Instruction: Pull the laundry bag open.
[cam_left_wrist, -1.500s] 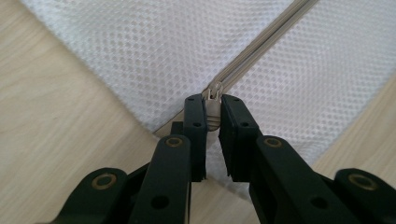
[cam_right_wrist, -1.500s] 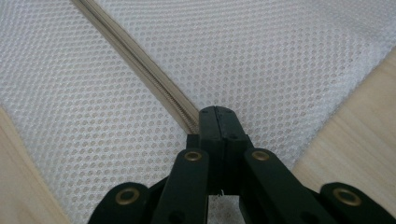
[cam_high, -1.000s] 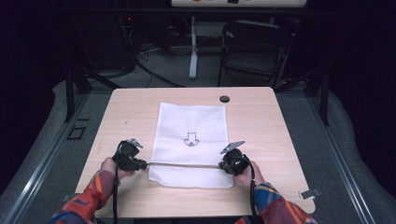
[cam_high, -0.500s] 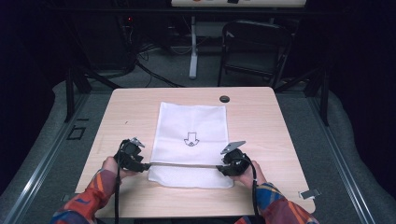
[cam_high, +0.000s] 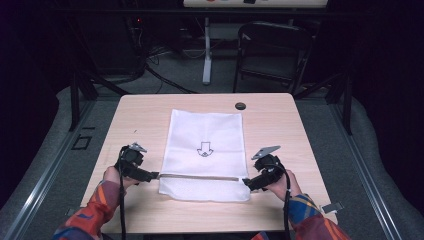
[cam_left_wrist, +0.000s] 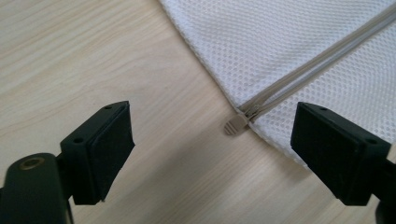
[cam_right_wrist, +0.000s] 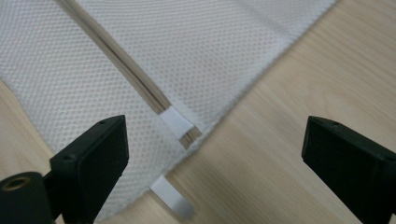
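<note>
A white mesh bag (cam_high: 205, 135) with a printed arrow lies flat on the wooden table (cam_high: 140, 120). A grey zipper (cam_high: 200, 176) runs across its near end. My left gripper (cam_high: 154, 176) sits at the zipper's left end. Its jaws have just been opening and now stand open, with the zipper pull (cam_left_wrist: 235, 125) lying loose on the table between them. My right gripper (cam_high: 246, 183) is at the zipper's right end (cam_right_wrist: 180, 126). It too has just been opening and stands open above the bag's corner, touching nothing. A small white tag (cam_right_wrist: 172, 203) sticks out at the bag's edge.
A small black round object (cam_high: 240, 106) lies near the table's far edge, just beyond the bag. Behind the table stand a dark folding chair (cam_high: 272, 50) and a stand with cables. Bare wood lies on both sides of the bag.
Both grippers have opened and let go of the zipper's ends. The right hand has drawn slightly up and to the right. The left hand has stayed in place.
</note>
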